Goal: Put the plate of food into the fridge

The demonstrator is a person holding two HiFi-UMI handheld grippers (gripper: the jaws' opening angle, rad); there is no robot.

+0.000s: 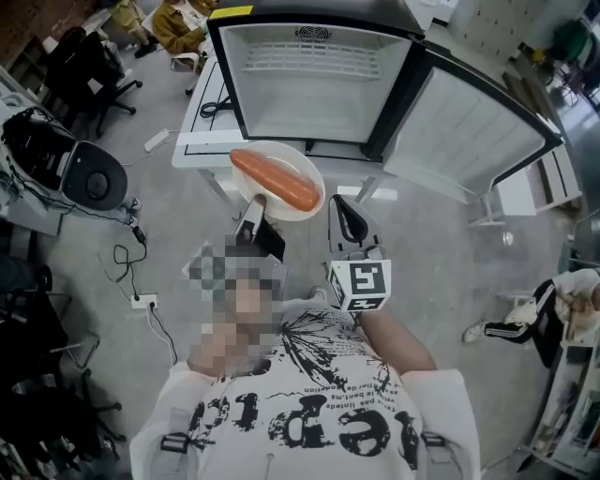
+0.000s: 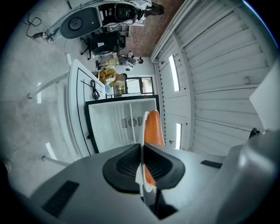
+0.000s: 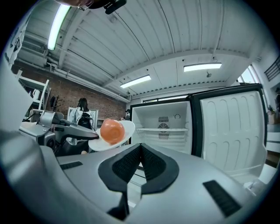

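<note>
A white plate point(image 1: 302, 211) carries a long orange piece of food point(image 1: 275, 179) and hangs in front of the open fridge point(image 1: 309, 80). My left gripper point(image 1: 258, 204) is shut on the plate's near rim. In the left gripper view the plate point(image 2: 141, 131) stands edge-on between the pads, with the food point(image 2: 153, 127) behind it and the fridge's white inside point(image 2: 114, 124) beyond. My right gripper point(image 1: 339, 202) hovers just right of the plate, its jaws shut on nothing. The right gripper view shows the gripper point(image 3: 140, 146), the plate point(image 3: 127, 130), the food point(image 3: 111, 131) and the fridge's shelf point(image 3: 164, 129).
The fridge door point(image 1: 478, 127) swings open to the right. The fridge stands on a white table point(image 1: 202, 131) with a black cable. A black round device point(image 1: 94, 173) and floor cables point(image 1: 131, 272) lie left. People sit at the back point(image 1: 183, 23); another person's legs point(image 1: 511, 328) are at right.
</note>
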